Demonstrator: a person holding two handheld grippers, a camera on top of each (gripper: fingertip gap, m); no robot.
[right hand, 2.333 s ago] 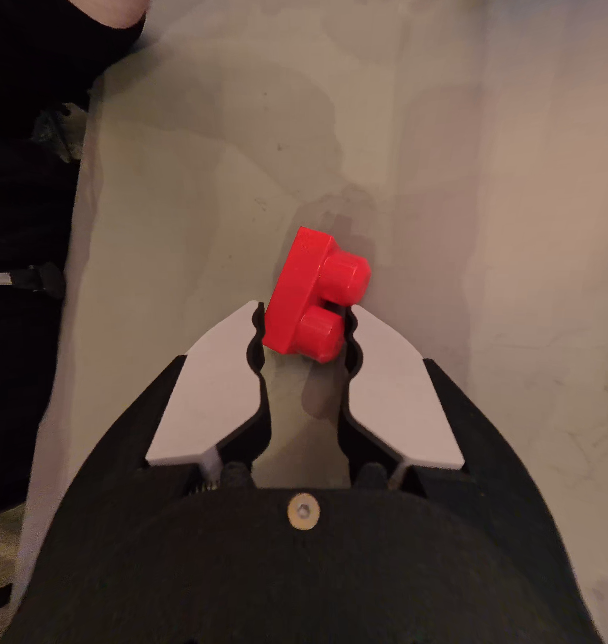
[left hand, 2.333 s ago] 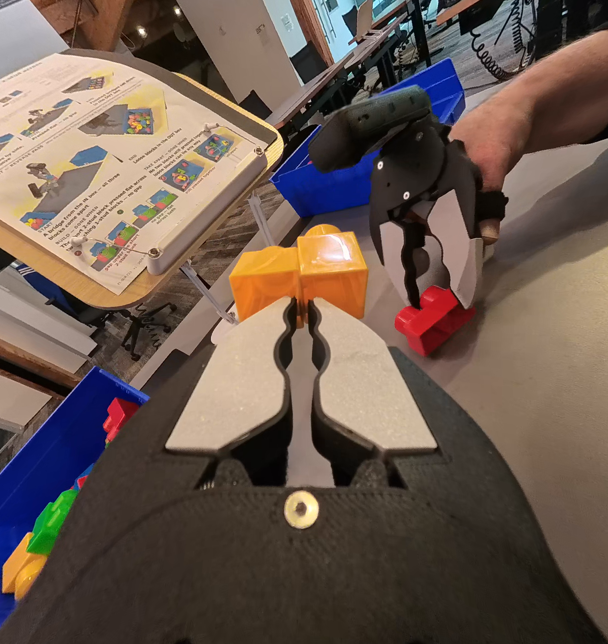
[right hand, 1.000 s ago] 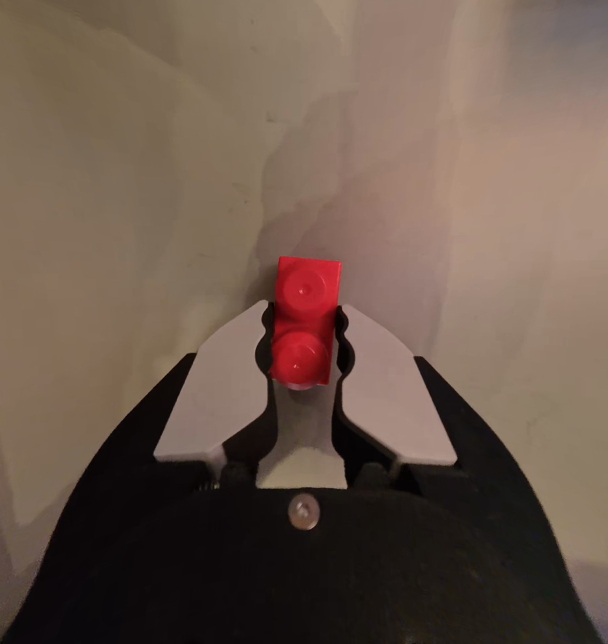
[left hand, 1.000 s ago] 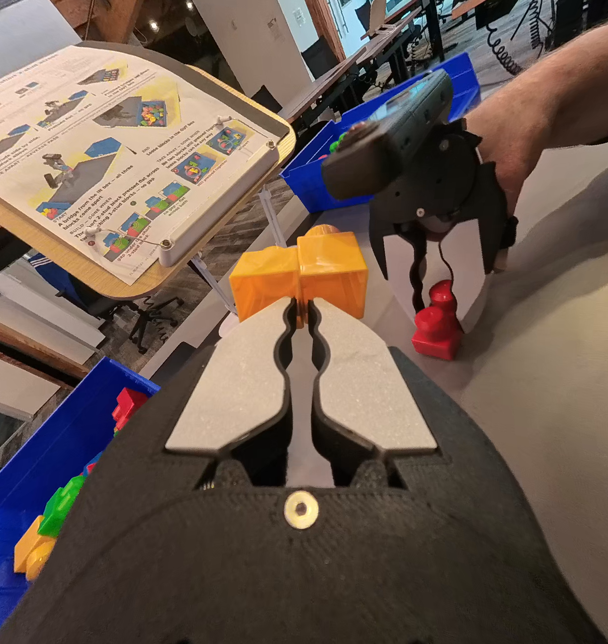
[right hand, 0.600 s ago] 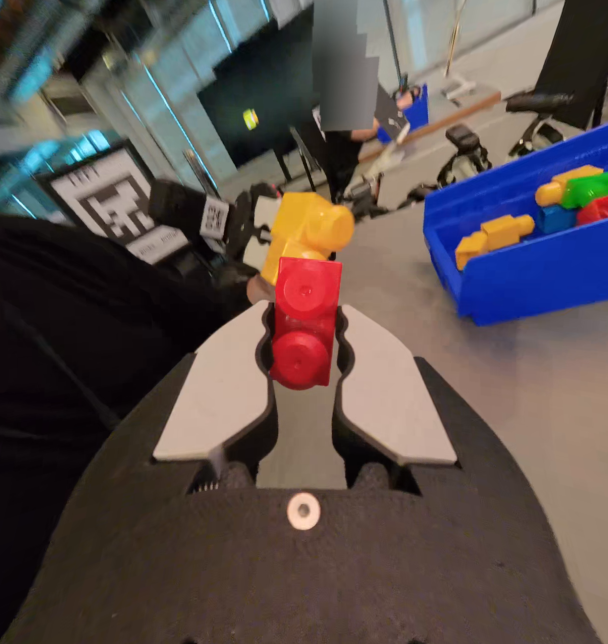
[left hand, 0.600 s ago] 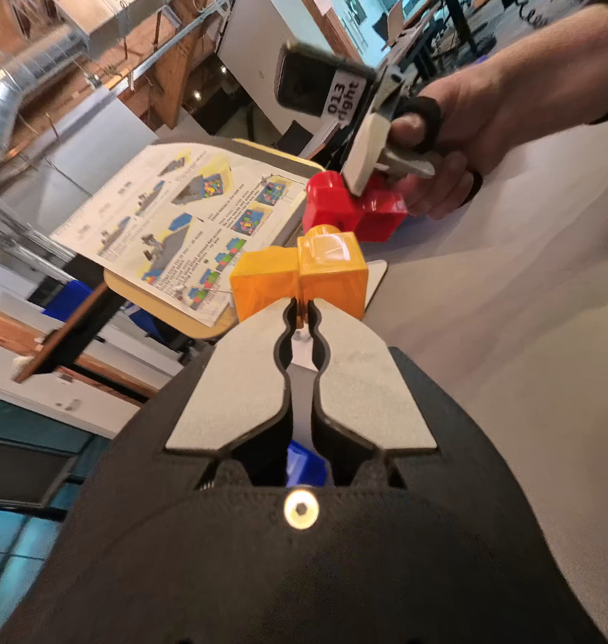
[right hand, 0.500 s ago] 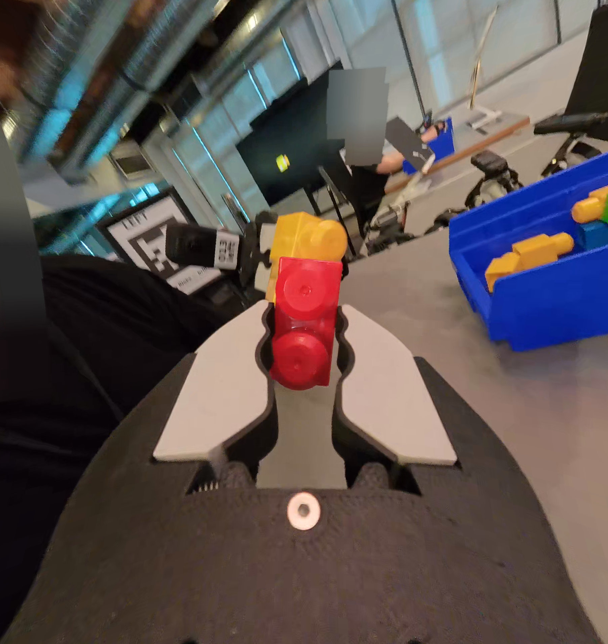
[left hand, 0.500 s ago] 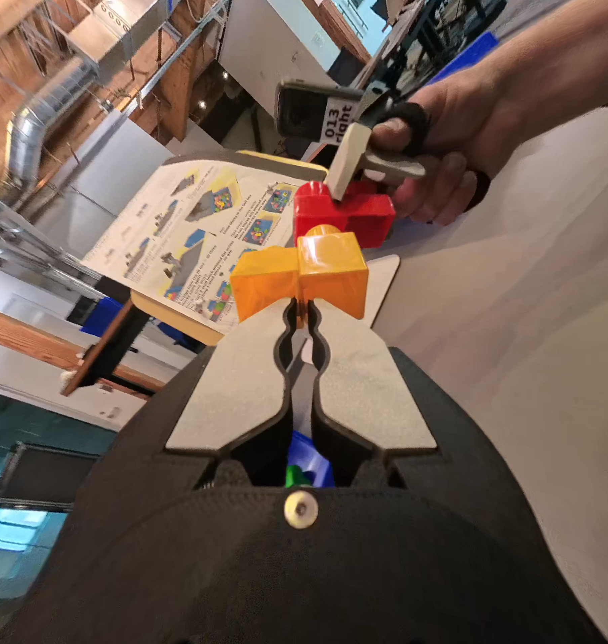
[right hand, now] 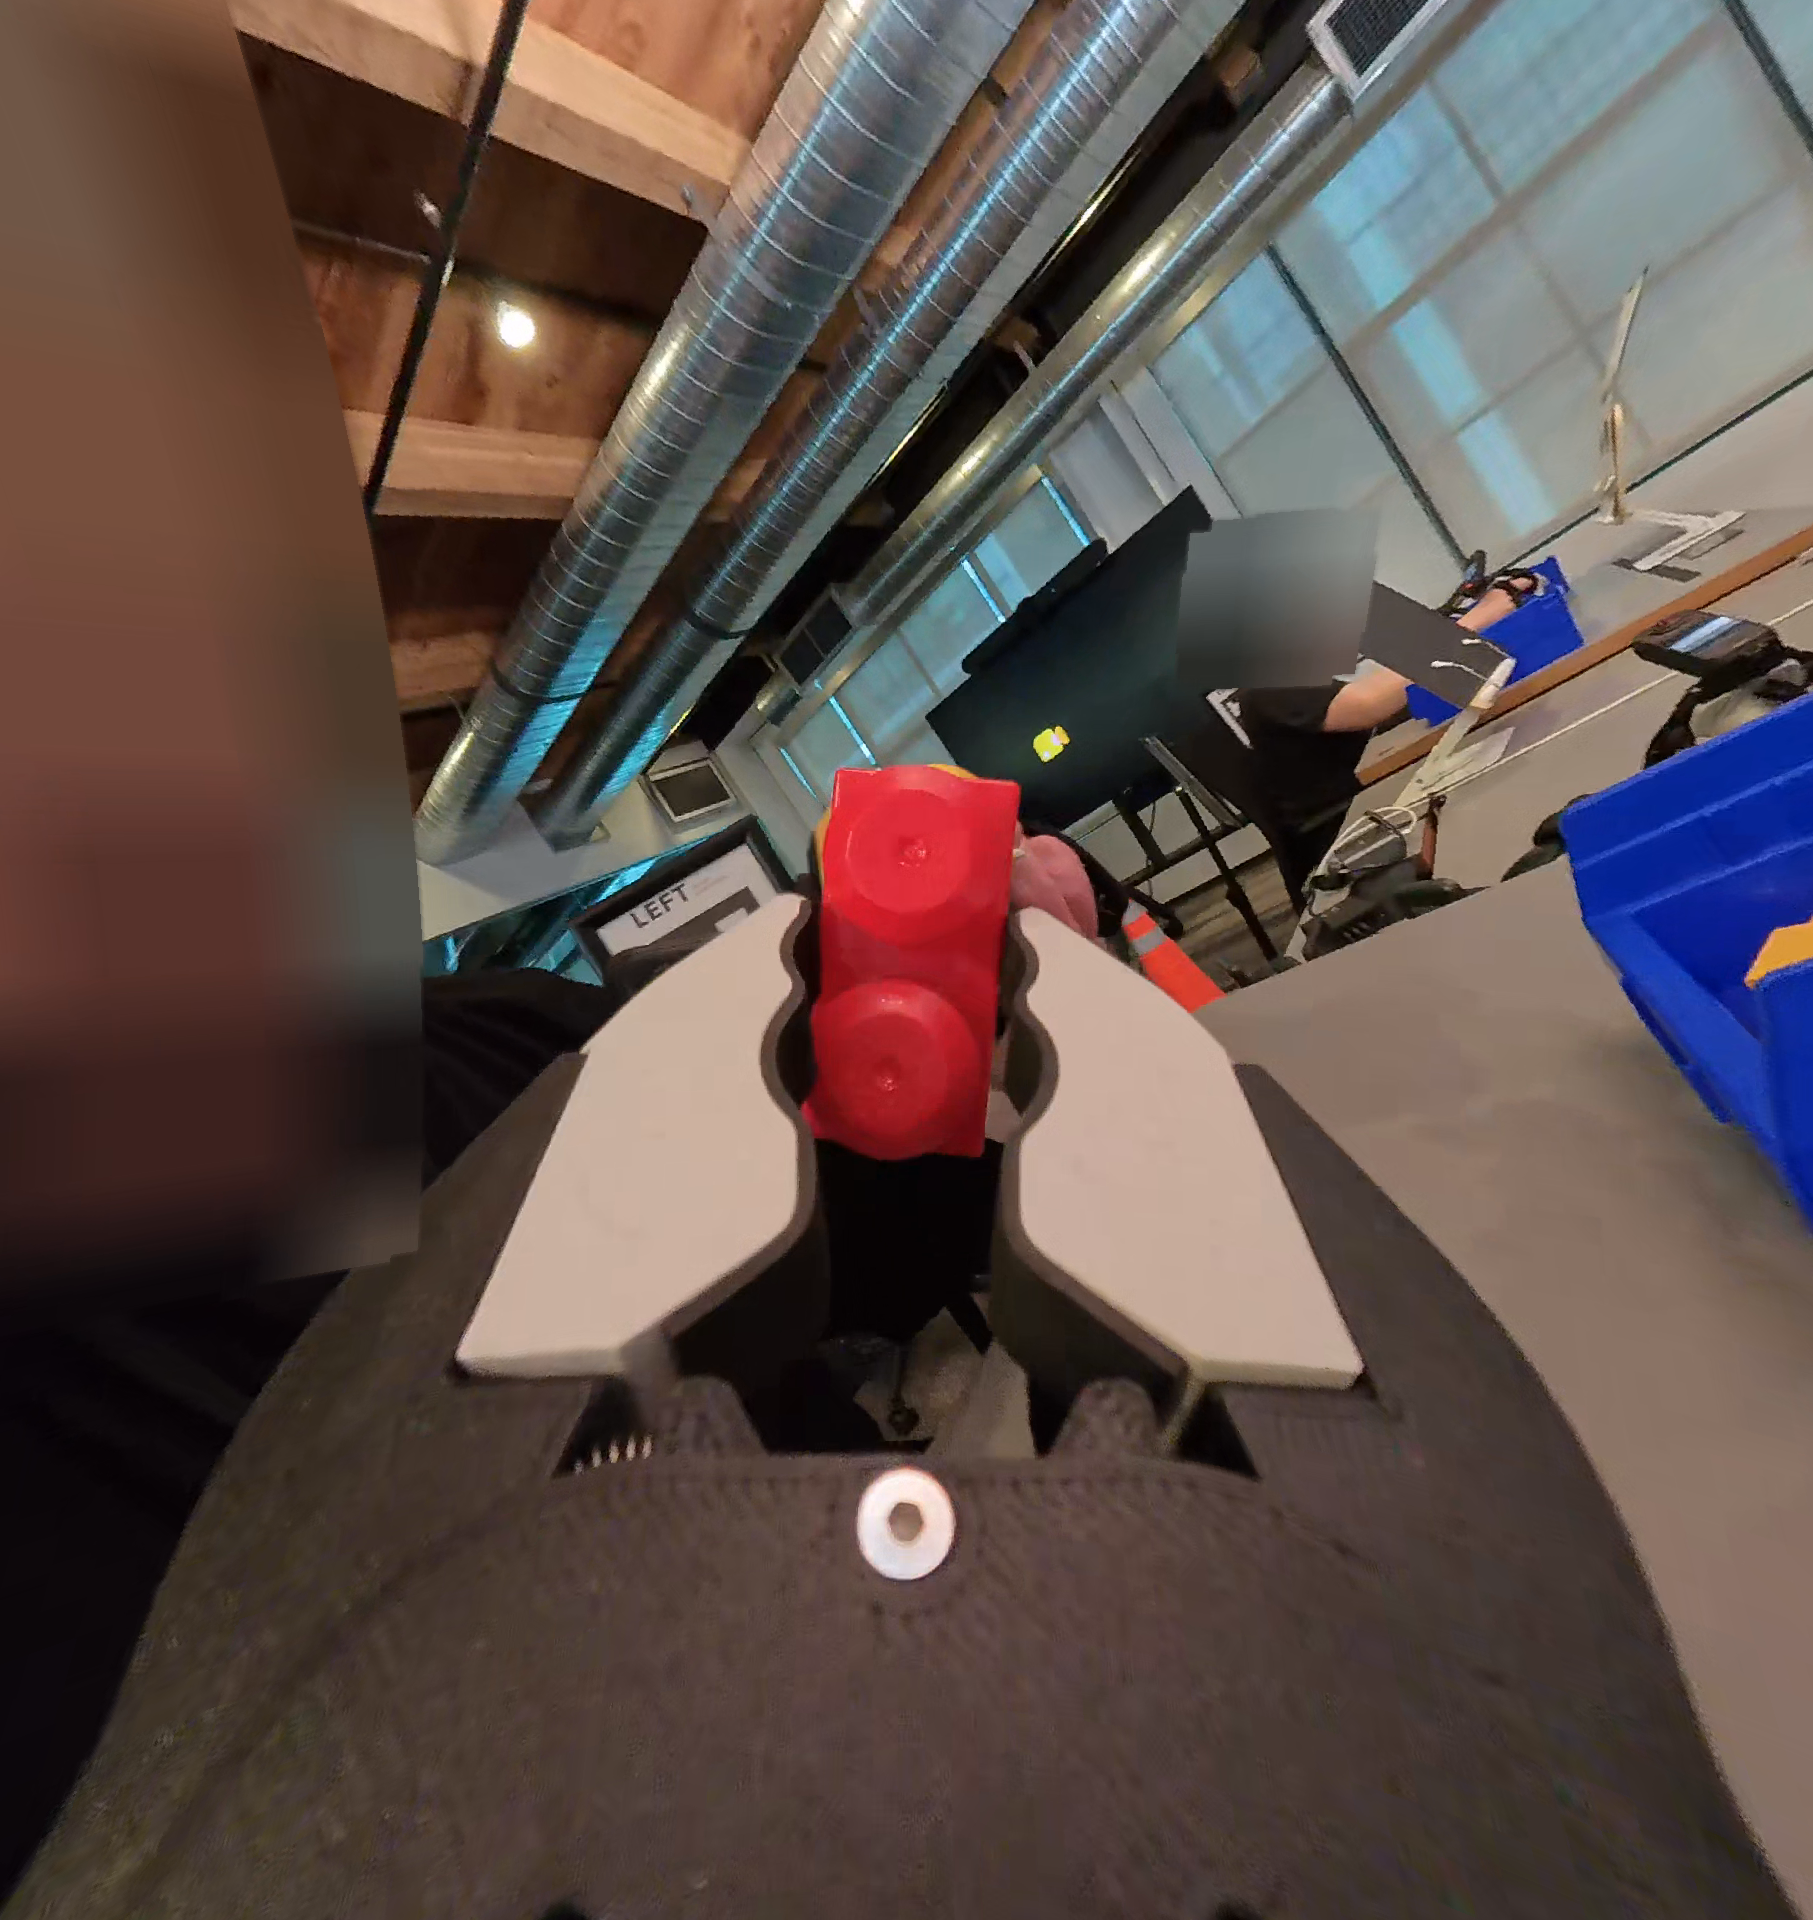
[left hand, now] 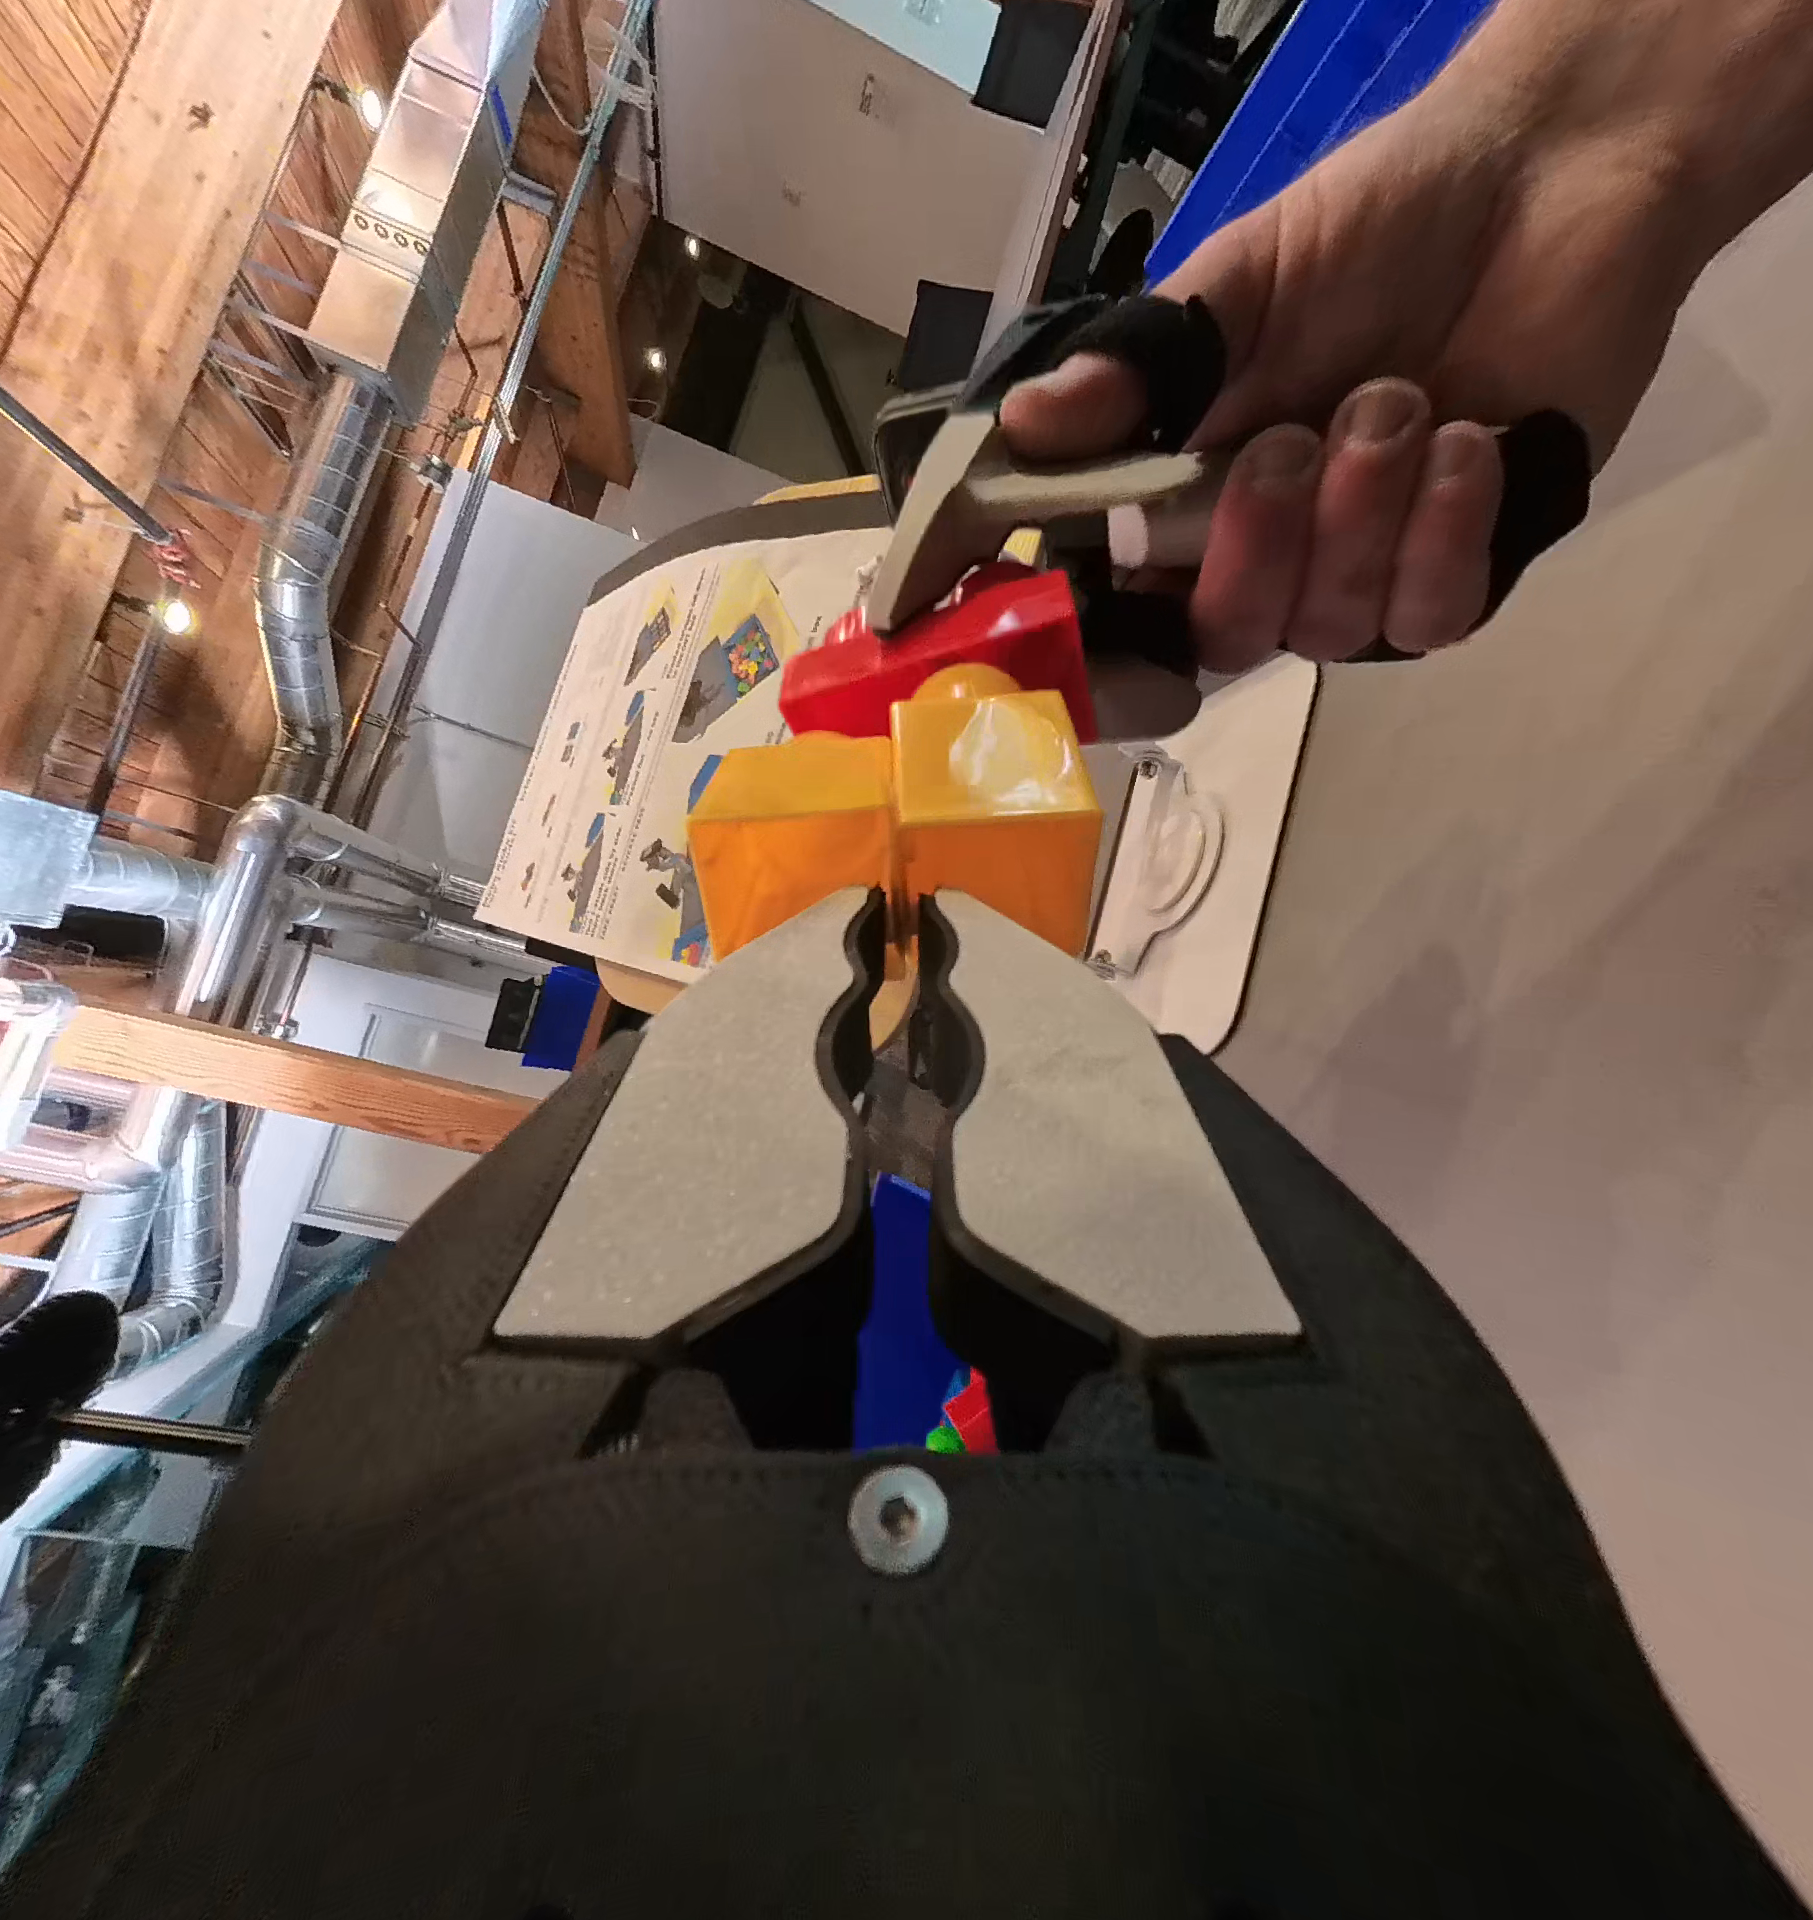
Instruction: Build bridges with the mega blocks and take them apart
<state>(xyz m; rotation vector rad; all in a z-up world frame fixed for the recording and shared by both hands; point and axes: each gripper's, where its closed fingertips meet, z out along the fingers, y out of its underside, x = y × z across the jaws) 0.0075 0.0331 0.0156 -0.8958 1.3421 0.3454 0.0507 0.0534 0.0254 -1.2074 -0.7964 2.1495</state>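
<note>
While both tools hang above the grey tabletop (left hand: 1556, 1039), the left gripper (left hand: 900, 914) has its jaws nearly closed, pinching a thin rib of the translucent orange plastic block (left hand: 891, 821). Rightward, the right gripper (right hand: 907, 997) clamps a glossy red two-stud block (right hand: 907, 956), pressed against the orange block's studs.

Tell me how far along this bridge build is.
Early. Done: both pieces picked up, the orange block pinched in the left claw and the red two-stud block clamped in the right claw. In hand: red meets an orange stud in mid-air; seating unclear. Left: pressing it home and adding the second support.
</note>
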